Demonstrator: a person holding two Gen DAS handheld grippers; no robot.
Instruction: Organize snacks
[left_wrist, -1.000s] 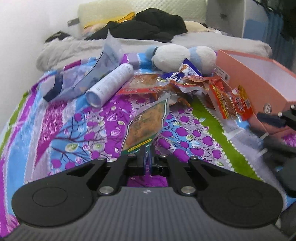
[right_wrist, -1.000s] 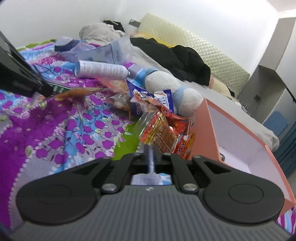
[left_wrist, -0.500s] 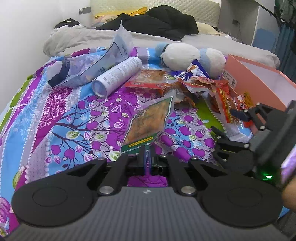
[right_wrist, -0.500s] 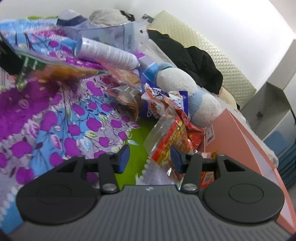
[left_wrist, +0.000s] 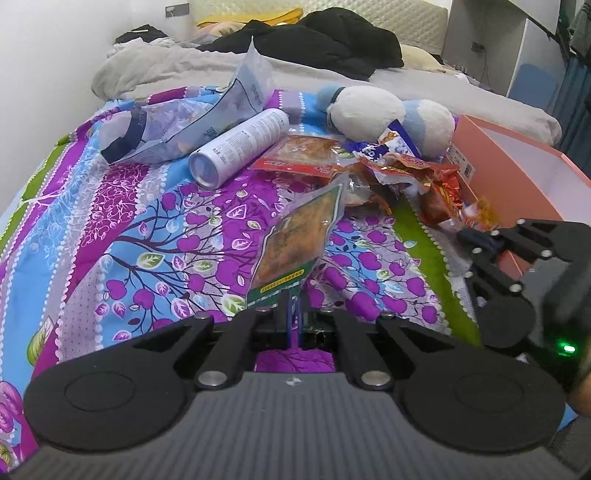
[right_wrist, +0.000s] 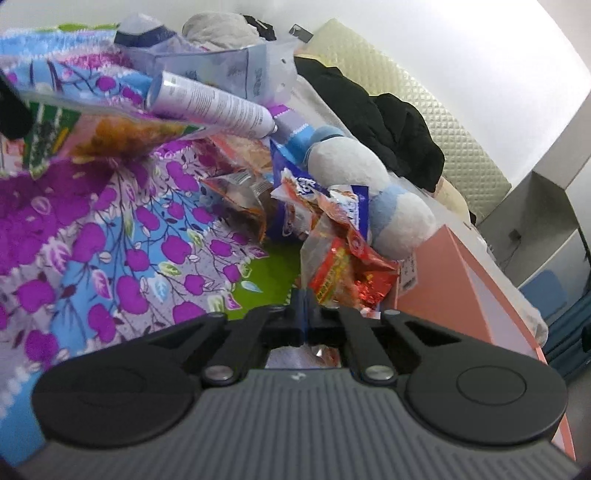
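Green-edged snack pouch (left_wrist: 299, 240) is pinched by one corner in left gripper (left_wrist: 293, 314), raised off bedspread (left_wrist: 155, 229). Right gripper (right_wrist: 304, 317), just closed on red wrapper's (right_wrist: 343, 273) clear edge beside pink box (right_wrist: 443, 280). Thin film could slip out when lifted.

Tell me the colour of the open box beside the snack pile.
Salmon pink outside, white inside. The box shows best in the left wrist view.

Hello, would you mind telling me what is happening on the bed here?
A person is sorting snacks on a patterned bedspread with a claw in each hand. The left claw is shut on the edge of a green-edged snack packet, holding it off the bed. The right claw has just closed on the edge of a clear red-and-yellow snack packet beside the pink box. More packets lie heaped nearby.
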